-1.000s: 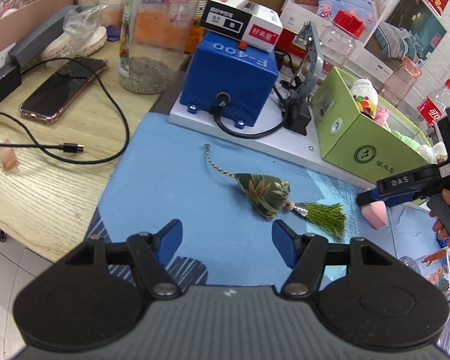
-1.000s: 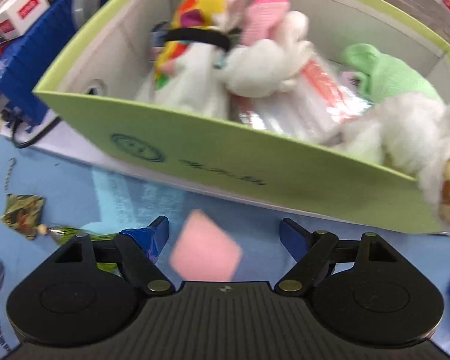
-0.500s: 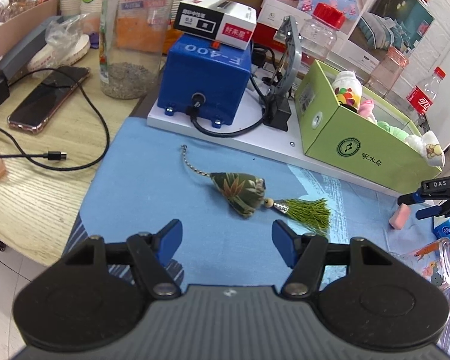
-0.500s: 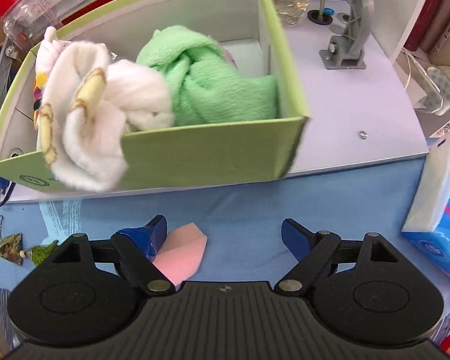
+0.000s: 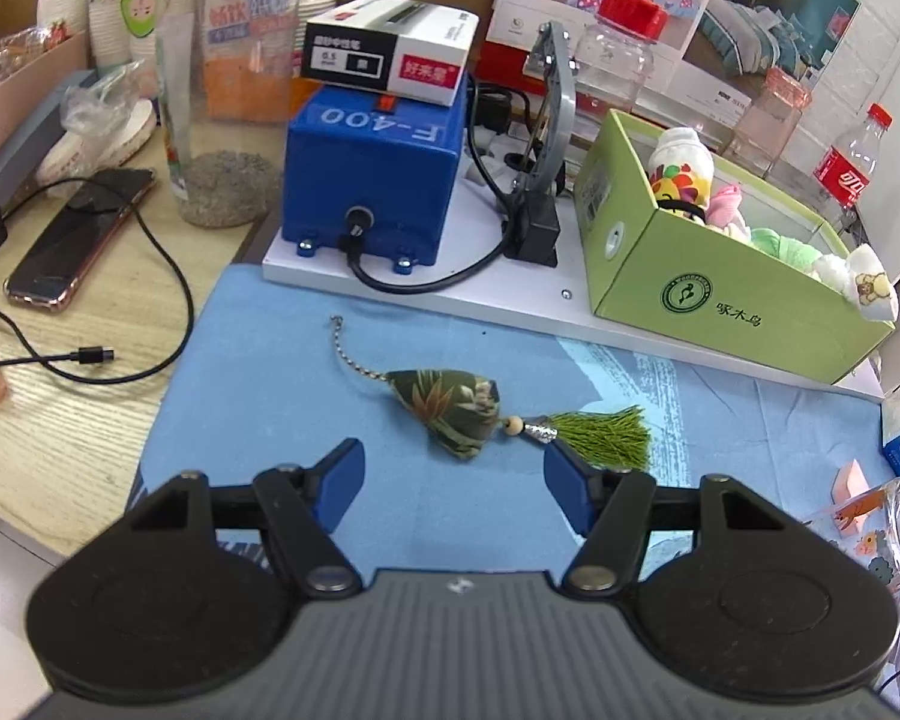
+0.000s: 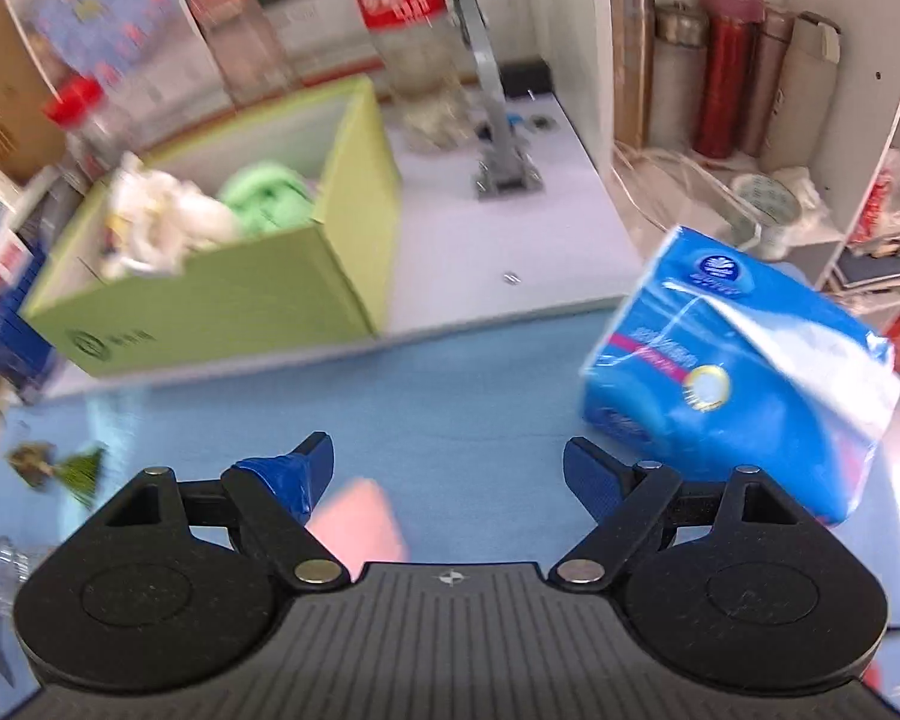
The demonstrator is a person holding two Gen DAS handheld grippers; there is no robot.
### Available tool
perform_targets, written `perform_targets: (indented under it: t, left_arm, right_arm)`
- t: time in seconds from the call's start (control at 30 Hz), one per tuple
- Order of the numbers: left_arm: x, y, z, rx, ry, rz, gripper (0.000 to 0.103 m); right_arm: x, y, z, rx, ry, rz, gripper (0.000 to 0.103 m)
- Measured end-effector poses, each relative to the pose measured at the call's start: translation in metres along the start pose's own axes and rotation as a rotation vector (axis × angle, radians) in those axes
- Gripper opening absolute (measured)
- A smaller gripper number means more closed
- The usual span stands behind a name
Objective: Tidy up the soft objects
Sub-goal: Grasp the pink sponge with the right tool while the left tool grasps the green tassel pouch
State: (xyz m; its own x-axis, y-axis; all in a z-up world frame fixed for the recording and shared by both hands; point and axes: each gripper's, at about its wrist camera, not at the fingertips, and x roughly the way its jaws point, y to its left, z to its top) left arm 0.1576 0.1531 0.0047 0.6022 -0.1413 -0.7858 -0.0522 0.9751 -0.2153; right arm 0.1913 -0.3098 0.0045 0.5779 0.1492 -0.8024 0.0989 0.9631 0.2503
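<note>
— Blue cloth mat (image 5: 282, 360) covers the middle of a pale wooden table (image 5: 60, 420), with white shelves and flasks behind. What do you see on it?

— A small sachet (image 5: 447, 411) of leaf-printed fabric, shaped like a pyramid, with a bead chain and a green tassel. It lies flat on the mat, just beyond my left gripper (image 5: 453, 477), whose fingers stand half apart with nothing between them.

— And your right gripper (image 6: 447, 471)?

— Its fingers are wide and hold nothing. A pink sponge (image 6: 360, 516), soft and blurred, lies on the mat close to the left finger; I cannot tell if it touches.

— Where are the other soft things?

— In the green cardboard box (image 5: 714, 306) on the white board: fluffy white and green cloths. A glossy blue tissue pack (image 6: 738, 396) sits to the right.
</note>
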Motion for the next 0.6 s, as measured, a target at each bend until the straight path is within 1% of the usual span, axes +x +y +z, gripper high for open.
perform_targets:
  t: [0.07,0.13,0.2,0.27,0.33,0.43,0.47,0.53,0.6]
  left_arm:
    - [0.005,-0.003,0.003,-0.001,0.024,0.001,0.066]
    - [0.013,-0.007,0.005,-0.001,0.056,0.007,0.066]
    - [0.02,-0.01,0.009,0.005,0.08,0.017,0.066]
    - [0.027,-0.01,0.016,-0.031,0.101,0.046,0.066]
    - [0.032,-0.004,0.021,-0.118,0.115,0.09,0.066]
    - [0.028,0.007,0.014,-0.202,0.12,0.134,0.066]
    - [0.026,0.011,0.011,-0.215,0.118,0.162,0.066]
    - [0.027,0.02,0.007,-0.236,0.125,0.245,0.066]
    - [0.032,0.026,0.009,-0.255,0.119,0.289,0.066]
  right_arm:
    - [-0.005,0.002,-0.022,0.047,-0.105,0.06,0.071]
    - [-0.014,0.004,-0.042,0.115,-0.191,0.091,0.071]
    - [-0.017,0.0,-0.061,0.171,-0.242,0.104,0.071]
    - [-0.022,-0.007,-0.068,0.215,-0.271,0.114,0.071]
    - [-0.032,-0.011,-0.075,0.258,-0.293,0.123,0.071]
    - [-0.034,-0.02,-0.079,0.302,-0.315,0.161,0.071]
    - [-0.035,-0.022,-0.08,0.311,-0.314,0.172,0.071]
    - [-0.037,-0.026,-0.083,0.32,-0.318,0.18,0.071]
    - [-0.038,-0.028,-0.083,0.321,-0.328,0.189,0.071]
